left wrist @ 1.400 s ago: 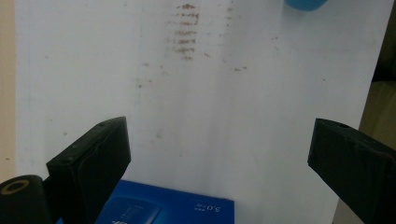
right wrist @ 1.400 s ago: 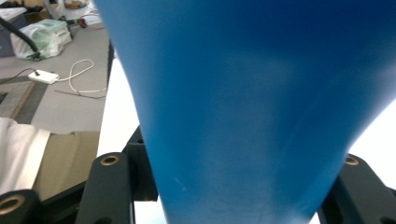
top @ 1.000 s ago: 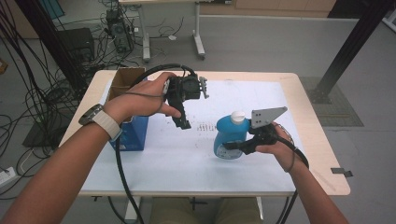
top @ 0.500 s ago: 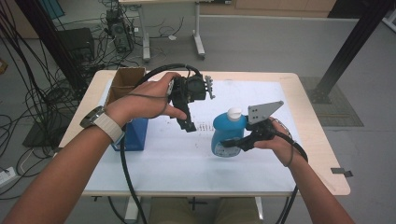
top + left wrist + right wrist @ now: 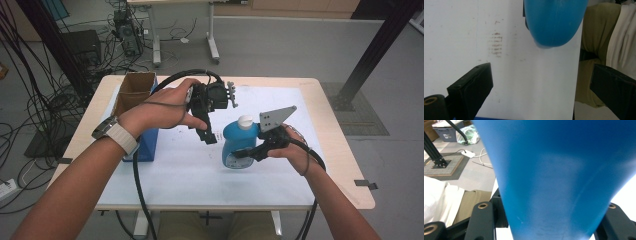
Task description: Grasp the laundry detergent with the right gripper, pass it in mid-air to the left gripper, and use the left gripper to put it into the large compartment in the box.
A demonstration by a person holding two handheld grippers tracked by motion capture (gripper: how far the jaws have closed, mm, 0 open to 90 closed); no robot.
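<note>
Grey floor (image 5: 300, 45), tangled cables (image 5: 30, 100), second table (image 5: 180, 30) behind.

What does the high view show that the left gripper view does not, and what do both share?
High view alone: the bottle's white cap, the cardboard box at the table's left, and the right hand-held gripper shut on the blue bottle. Left gripper view alone: the left hand-held gripper seen close, jaws wide apart with nothing between them, and brownish smudges on the white mat. Both share the blue bottle and the white mat.
</note>
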